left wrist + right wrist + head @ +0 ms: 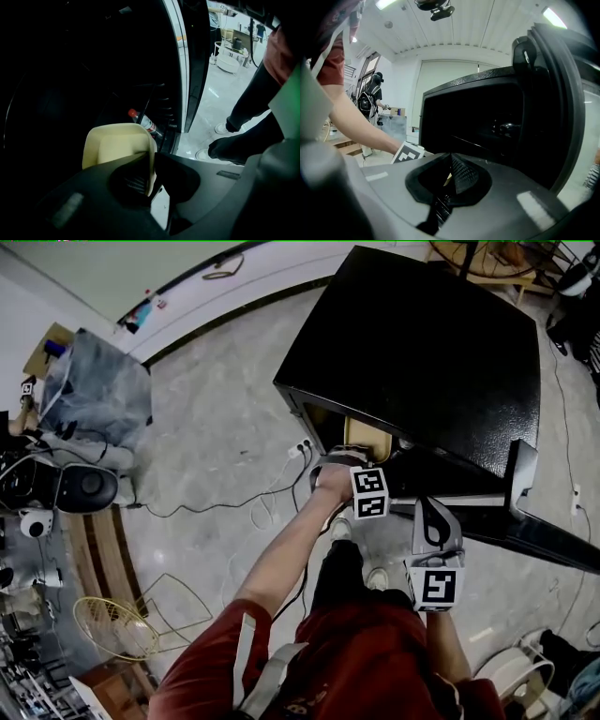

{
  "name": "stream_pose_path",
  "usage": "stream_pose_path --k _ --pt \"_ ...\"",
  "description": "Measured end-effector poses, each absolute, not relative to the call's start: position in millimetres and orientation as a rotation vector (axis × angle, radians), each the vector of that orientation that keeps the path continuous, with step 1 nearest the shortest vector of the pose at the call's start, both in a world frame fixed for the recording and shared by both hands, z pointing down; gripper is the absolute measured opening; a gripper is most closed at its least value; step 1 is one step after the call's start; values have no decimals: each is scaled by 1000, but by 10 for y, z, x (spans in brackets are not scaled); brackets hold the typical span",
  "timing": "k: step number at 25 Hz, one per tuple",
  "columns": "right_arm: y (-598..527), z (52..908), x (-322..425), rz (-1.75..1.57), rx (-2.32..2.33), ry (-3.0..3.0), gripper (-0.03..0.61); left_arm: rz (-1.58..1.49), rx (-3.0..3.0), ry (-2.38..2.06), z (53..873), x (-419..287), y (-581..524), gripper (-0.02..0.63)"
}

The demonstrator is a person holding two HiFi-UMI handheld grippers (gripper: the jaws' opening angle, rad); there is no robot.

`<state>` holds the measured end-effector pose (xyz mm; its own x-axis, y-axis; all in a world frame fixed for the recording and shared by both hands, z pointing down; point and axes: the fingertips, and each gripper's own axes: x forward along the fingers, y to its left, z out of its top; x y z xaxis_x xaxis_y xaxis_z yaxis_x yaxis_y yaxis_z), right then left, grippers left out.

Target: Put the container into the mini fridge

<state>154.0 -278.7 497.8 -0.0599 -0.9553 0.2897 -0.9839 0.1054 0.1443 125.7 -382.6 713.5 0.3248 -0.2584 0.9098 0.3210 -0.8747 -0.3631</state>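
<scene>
Our red shirt [375, 671] filled the bottom of the frame. Above it, the left gripper [152, 161] had its fingers pinched tight on the rim of the cream container [115, 145], right at the mouth of the mini fridge [422, 352]. The right gripper [449, 171] was squeezed shut on nothing. We thought the container might bump the bottle [143, 123] mid-frame and slip out.
</scene>
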Motion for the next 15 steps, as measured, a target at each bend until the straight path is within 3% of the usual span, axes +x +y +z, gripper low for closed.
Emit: stream_pose_path --k 15 --pt "-2800 4934 1567 152 1951 -2046 0 -1489 -2048 7 7172 1515 -4207 32"
